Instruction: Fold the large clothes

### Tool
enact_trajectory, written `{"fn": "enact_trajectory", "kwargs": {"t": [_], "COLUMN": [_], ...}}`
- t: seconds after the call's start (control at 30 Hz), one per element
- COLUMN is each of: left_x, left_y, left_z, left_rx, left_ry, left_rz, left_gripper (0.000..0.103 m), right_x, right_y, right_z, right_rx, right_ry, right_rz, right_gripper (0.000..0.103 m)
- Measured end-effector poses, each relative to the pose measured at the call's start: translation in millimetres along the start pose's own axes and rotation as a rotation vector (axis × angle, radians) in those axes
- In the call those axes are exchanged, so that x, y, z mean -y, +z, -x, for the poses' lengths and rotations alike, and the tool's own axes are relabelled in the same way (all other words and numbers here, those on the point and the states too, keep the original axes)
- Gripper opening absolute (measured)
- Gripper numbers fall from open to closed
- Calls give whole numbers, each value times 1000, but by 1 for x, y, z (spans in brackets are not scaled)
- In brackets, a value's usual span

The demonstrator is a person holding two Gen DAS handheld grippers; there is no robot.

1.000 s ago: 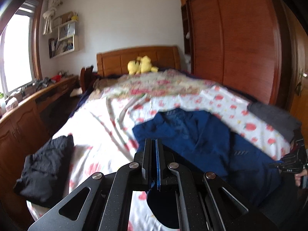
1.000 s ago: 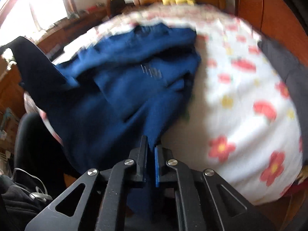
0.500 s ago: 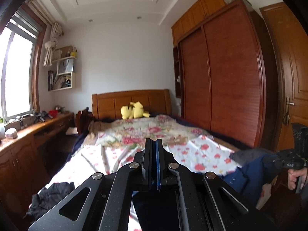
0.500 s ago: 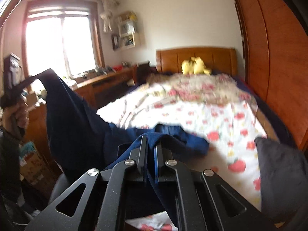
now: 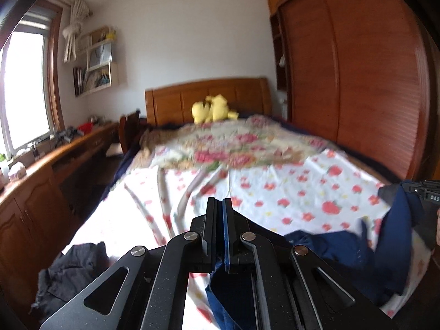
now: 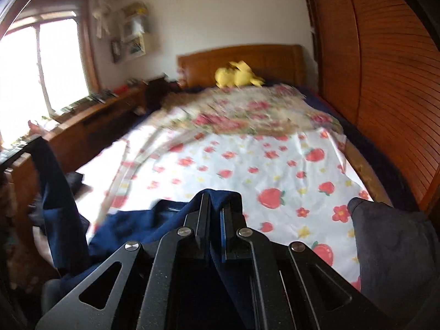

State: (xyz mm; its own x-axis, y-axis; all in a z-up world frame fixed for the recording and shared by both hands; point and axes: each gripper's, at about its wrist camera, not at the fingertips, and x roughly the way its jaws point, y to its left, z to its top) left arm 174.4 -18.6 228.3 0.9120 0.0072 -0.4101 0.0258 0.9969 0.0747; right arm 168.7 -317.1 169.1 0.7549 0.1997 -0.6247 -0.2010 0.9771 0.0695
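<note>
Navy garment [image 6: 154, 222] — lower, nearer bed than before | left gripper [image 5: 220, 231], right gripper [image 6: 214, 228] — jaws still pinching it

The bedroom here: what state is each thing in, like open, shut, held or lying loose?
Left gripper: shut on dark blue garment.
Right gripper: shut on it too.
Dark blue garment: lifted, unfolded, partly trailing on the bed.
Black clothing heap: crumpled.
Dark grey cloth: lying loose.
Wooden wardrobe doors: shut.

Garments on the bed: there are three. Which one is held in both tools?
The navy blue garment, pinched by the left tool and right tool; the black garment and grey garment lie untouched.
</note>
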Motion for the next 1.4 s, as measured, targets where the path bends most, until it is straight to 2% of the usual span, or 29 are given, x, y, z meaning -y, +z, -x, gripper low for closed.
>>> {"fn": "enact_trajectory", "kwargs": {"t": [0.03,0.17,0.2,0.23,0.27,0.3,0.4,0.43,0.5,0.6,0.8,1.03,1.27,1.3,1.4], "left_x": [2,1,1,1,2,2,-3,-8,-7,-12,-21,-23,-27,-27,-27], "left_y": [-2,-15,-20,-21,-24,-22,-19,-21,-29,-49,-70,-81,-82,-82,-88], "left_z": [-8,-36,-39,-42,-43,-46,-52,-58,-60,-56,-53,-53,-55,-53,-51], "left_rx": [-20,-88,-100,-115,-129,-137,-132,-127,-115,-95,-75,-85,-82,-76,-68], "left_ry": [0,-13,-15,-20,-33,-47,-79,-85,-110,-132,-189,-184,-199,-200,-203], "left_rz": [1,-11,-14,-14,-9,-1,3,5,14,33,77,14,6,4,5], "left_gripper": [4,5,7,13,17,26,40,46,48,48,48,48,48,48,48], "right_x": [1,6,6,3,2,1,-6,-11,-24,-44,-79,-90,-91,-90,-88], "right_y": [-3,-26,-33,-40,-45,-50,-59,-62,-69,-82,-121,-151,-165,-166,-164], "right_z": [-20,-62,-64,-68,-69,-68,-62,-61,-61,-63,-75,-85,-97,-98,-103], "right_rx": [-29,-139,-154,-161,-155,-148,-139,-136,-137,-151,-205,-286,-338,-342,-365], "right_ry": [-28,-37,-61,-110,-136,-141,-127,-114,-101,-15,55,42,-27,-33,-38], "right_rz": [5,56,76,110,133,143,163,176,192,204,235,237,251,258,281], "right_gripper": [6,9,17,31,39,47,54,54,54,54,54,54,54,51,23]}}
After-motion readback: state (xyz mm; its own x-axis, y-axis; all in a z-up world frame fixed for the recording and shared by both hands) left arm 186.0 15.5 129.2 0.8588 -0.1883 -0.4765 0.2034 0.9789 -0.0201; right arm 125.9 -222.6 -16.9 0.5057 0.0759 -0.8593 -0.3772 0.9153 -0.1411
